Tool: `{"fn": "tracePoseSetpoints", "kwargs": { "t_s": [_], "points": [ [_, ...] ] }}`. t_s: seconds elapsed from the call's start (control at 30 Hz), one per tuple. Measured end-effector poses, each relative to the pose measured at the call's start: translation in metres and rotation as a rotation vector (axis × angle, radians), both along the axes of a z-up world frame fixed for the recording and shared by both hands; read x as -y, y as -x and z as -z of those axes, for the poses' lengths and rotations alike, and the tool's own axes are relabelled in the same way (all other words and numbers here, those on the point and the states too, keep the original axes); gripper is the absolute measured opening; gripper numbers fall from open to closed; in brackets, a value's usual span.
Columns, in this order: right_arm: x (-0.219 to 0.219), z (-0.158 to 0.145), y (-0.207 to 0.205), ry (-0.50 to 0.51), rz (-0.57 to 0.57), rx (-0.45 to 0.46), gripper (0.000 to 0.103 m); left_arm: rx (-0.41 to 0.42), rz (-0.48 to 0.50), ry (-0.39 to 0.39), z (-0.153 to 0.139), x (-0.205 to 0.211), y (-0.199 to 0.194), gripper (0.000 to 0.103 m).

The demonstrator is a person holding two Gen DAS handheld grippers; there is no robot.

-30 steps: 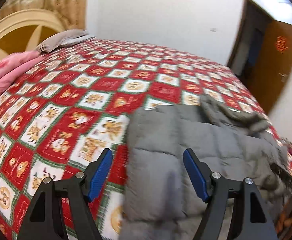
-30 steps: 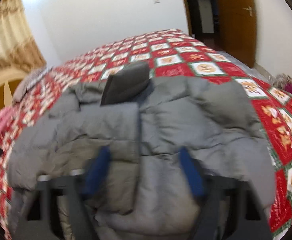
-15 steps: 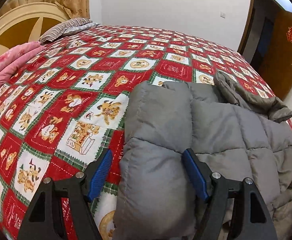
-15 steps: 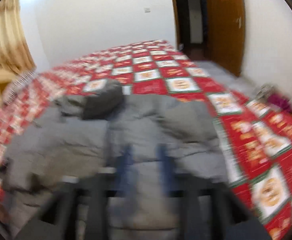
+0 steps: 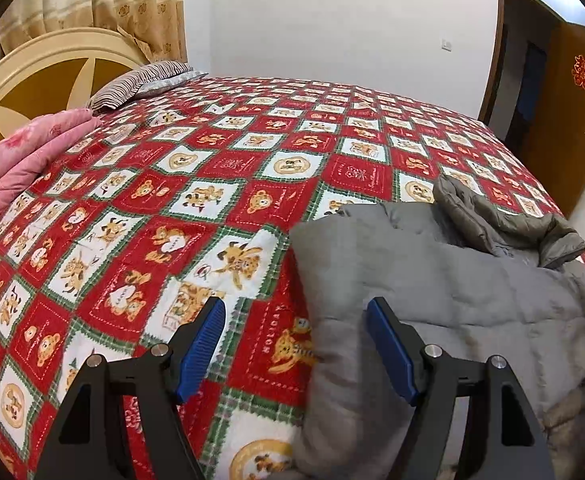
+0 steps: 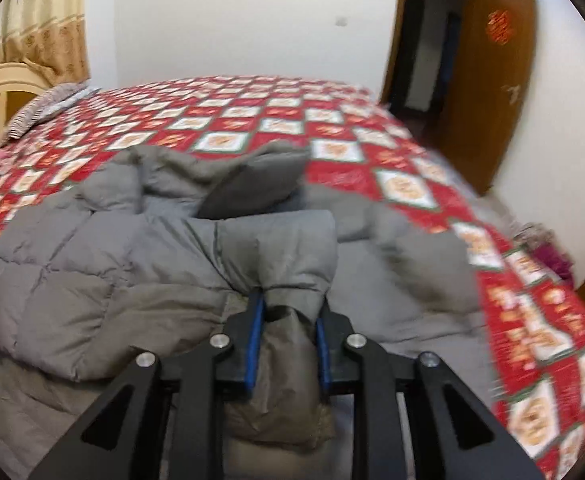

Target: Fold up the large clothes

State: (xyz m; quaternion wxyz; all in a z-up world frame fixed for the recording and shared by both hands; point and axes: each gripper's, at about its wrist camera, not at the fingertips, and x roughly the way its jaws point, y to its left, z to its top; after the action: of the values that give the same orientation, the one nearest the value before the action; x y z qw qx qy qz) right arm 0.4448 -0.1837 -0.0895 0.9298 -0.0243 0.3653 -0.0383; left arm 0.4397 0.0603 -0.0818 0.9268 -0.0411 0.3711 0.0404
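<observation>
Since a moment ago the right gripper (image 6: pixel 286 320) has closed its blue pads on a puffy fold of the grey coat (image 6: pixel 132 264), which it only hovered over before with its pads apart; the left gripper (image 5: pixel 294 344) has stayed spread wide and now sits further left, so that more of the bedspread shows between its pads.

On the far left stand a cream and gold headboard (image 5: pixel 32 80) and beige curtains (image 5: pixel 104 4), with a pink quilt (image 5: pixel 24 160) and a striped pillow (image 5: pixel 140 82) below them. The red and white bedspread (image 5: pixel 220 184) covers the whole bed. The left gripper holds nothing; its right pad lies against the near left edge of the coat. The coat lies crumpled on the near right part of the bed, its darker hood (image 6: pixel 256 186) bunched at the far side. At the far right a brown door (image 6: pixel 488 80) stands open.
</observation>
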Motion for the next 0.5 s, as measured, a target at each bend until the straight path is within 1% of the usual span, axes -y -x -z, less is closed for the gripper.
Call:
{"fn": "tracePoseSetpoints", "kwargs": {
  "t_s": [0.03,0.1,0.13,0.17,0.2,0.23,0.27,0.33,0.37,0.43,0.5],
  "points": [
    [0.005,0.005,-0.003,0.019,0.015,-0.011,0.026,-0.011,-0.004,-0.002,0.005,0.003,-0.003,0.074],
    [0.016,0.026,-0.011,0.018,0.021,-0.068,0.034,-0.050,-0.009,-0.045,0.022,0.012,-0.010,0.074],
    [0.018,0.033,-0.015,0.009,0.010,-0.083,0.040,-0.094,0.002,-0.087,0.037,0.019,-0.015,0.074],
    [0.019,0.037,-0.015,-0.001,0.000,-0.082,0.045,-0.137,0.019,-0.109,0.049,0.024,-0.019,0.074],
    [0.020,0.035,-0.014,-0.003,0.004,-0.078,0.049,-0.120,0.021,-0.114,0.048,0.024,-0.017,0.074],
    [0.023,0.031,-0.011,-0.002,0.019,-0.076,0.060,-0.111,0.021,-0.117,0.045,0.023,-0.016,0.074],
    [0.028,0.025,-0.006,-0.016,0.037,-0.056,0.065,-0.116,0.024,-0.119,0.040,0.021,-0.015,0.074],
    [0.039,0.007,0.009,-0.066,0.075,0.031,0.066,-0.113,0.014,-0.105,0.029,0.015,-0.012,0.074],
    [0.043,-0.004,0.013,-0.082,0.097,0.068,0.066,-0.091,0.007,-0.085,0.020,0.012,-0.010,0.074],
    [0.042,-0.019,0.014,-0.114,0.101,0.111,0.065,-0.047,0.003,-0.053,0.004,0.009,-0.010,0.074],
    [0.031,-0.029,0.004,-0.140,0.055,0.121,0.051,-0.028,0.004,-0.051,-0.006,0.016,-0.018,0.074]
  ]
}}
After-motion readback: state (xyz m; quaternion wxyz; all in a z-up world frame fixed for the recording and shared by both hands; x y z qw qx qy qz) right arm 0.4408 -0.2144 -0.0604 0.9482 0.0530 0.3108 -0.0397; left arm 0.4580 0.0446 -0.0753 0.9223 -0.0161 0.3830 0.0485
